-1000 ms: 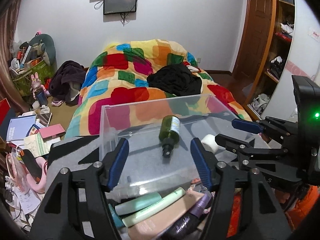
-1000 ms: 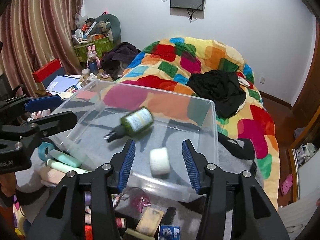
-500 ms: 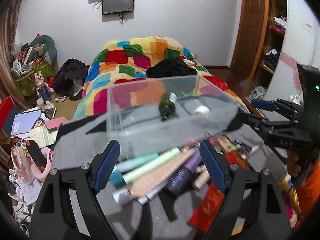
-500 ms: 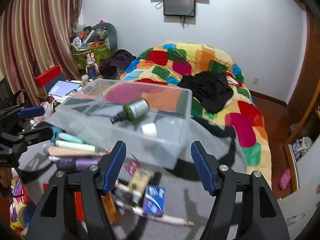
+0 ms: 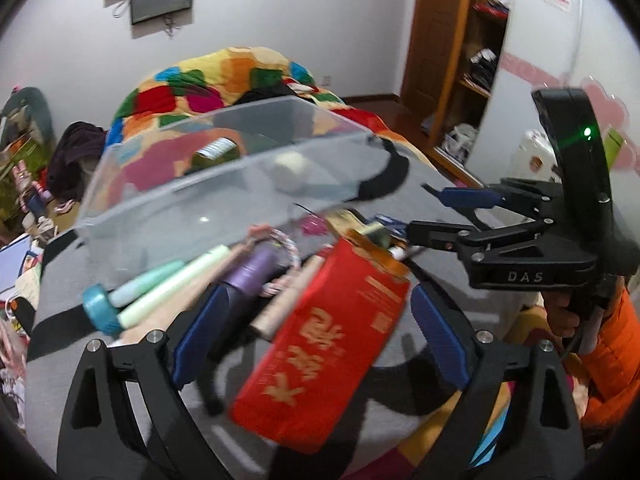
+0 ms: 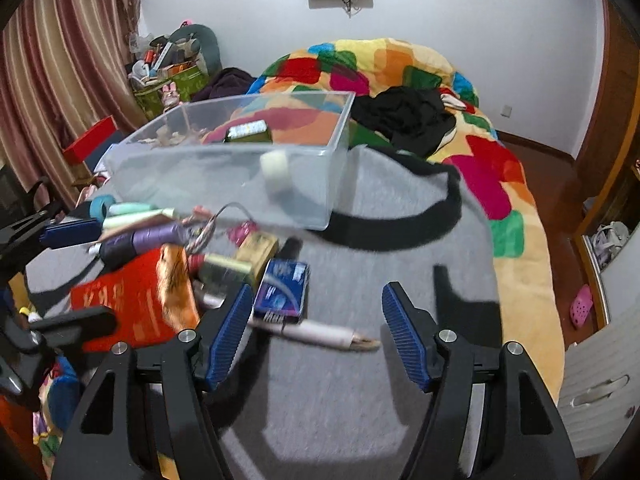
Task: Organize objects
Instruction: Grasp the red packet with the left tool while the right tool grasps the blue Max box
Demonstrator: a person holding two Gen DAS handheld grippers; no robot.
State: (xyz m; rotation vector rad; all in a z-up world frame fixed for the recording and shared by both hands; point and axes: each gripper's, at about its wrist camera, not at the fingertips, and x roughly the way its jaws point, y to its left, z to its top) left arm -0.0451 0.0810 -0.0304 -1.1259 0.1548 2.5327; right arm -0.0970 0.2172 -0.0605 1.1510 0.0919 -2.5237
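Note:
A clear plastic bin [image 5: 224,196] [image 6: 320,184] sits on a grey cloth [image 6: 360,400] and holds a green bottle [image 5: 216,152] [image 6: 248,132] and a white roll [image 5: 290,168] [image 6: 274,170]. In front of it lies a pile of tubes, a purple bottle [image 5: 252,268] and a red box [image 5: 320,352] [image 6: 120,304]. My left gripper [image 5: 316,332] hovers over the red box, which shows between its opening jaws; the pads are clear of it. My right gripper [image 6: 318,336] [image 5: 448,216] stands open over a white pen-like tube [image 6: 320,334], beside a blue packet [image 6: 282,292].
A bed with a colourful quilt [image 6: 400,64] and a black garment [image 6: 404,116] lies behind the bin. Striped curtains [image 6: 60,60] and cluttered boxes stand at the left. A wooden shelf unit [image 5: 476,60] is at the right. An orange sleeve [image 5: 612,352] shows behind the right gripper.
Both grippers have drawn back from over the bin and dropped toward the pile in front of it. Their jaws stand wider, the left most of all. The red box has come into view.

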